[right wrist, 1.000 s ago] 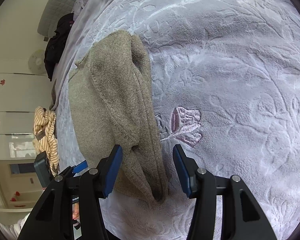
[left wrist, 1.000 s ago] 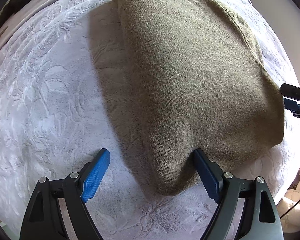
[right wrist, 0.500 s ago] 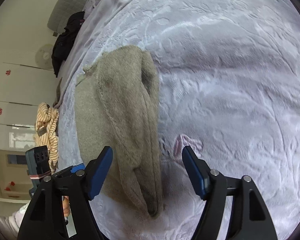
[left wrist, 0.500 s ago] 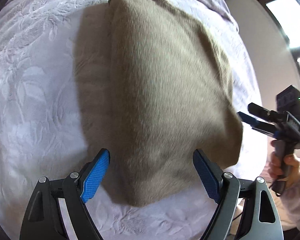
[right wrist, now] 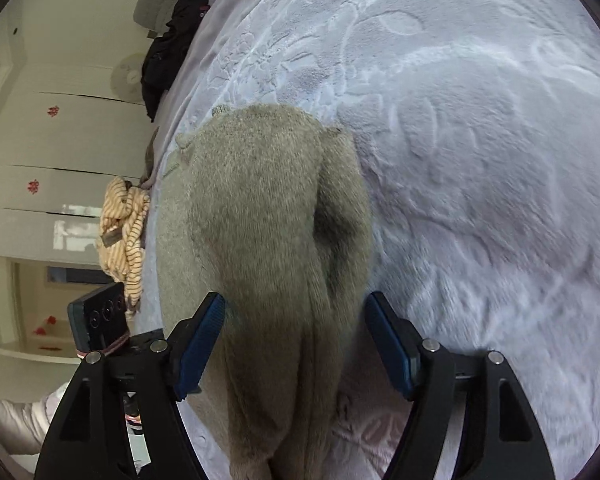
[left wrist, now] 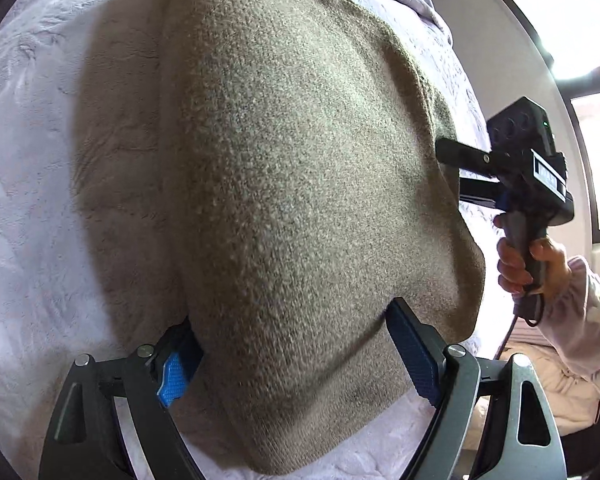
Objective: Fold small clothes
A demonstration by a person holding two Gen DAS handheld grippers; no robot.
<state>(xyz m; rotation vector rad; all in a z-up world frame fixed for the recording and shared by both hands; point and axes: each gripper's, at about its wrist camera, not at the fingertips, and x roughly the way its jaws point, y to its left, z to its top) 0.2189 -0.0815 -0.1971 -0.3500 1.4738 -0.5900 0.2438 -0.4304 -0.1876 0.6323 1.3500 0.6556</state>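
Note:
An olive-brown knitted sweater [left wrist: 292, 160] lies folded lengthwise on a pale embossed bedspread [left wrist: 28, 200]. My left gripper [left wrist: 292, 316] is open wide and straddles the sweater's near end. Its left finger [left wrist: 172, 372] is tucked under the cloth's edge and its right finger [left wrist: 412, 352] rests against the cloth. In the right wrist view the sweater [right wrist: 260, 200] shows its thick folded side. My right gripper [right wrist: 295, 300] is open with that folded edge between its fingers, the pads standing apart from the cloth. In the left wrist view the right gripper [left wrist: 450, 170] sits at the sweater's far-right edge.
A person's hand [left wrist: 532, 264] in a light sleeve holds the right gripper's handle. A striped garment [right wrist: 124, 232] and a black garment [right wrist: 172, 48] lie at the bed's edge. White cupboard doors [right wrist: 40, 140] stand beyond. A bright window [left wrist: 572, 20] is on the right.
Both grippers have moved forward over the sweater's end, so cloth now fills the gap between each pair of fingers. The right jaws have widened. The left finger has gone from bare bedspread to under the cloth.

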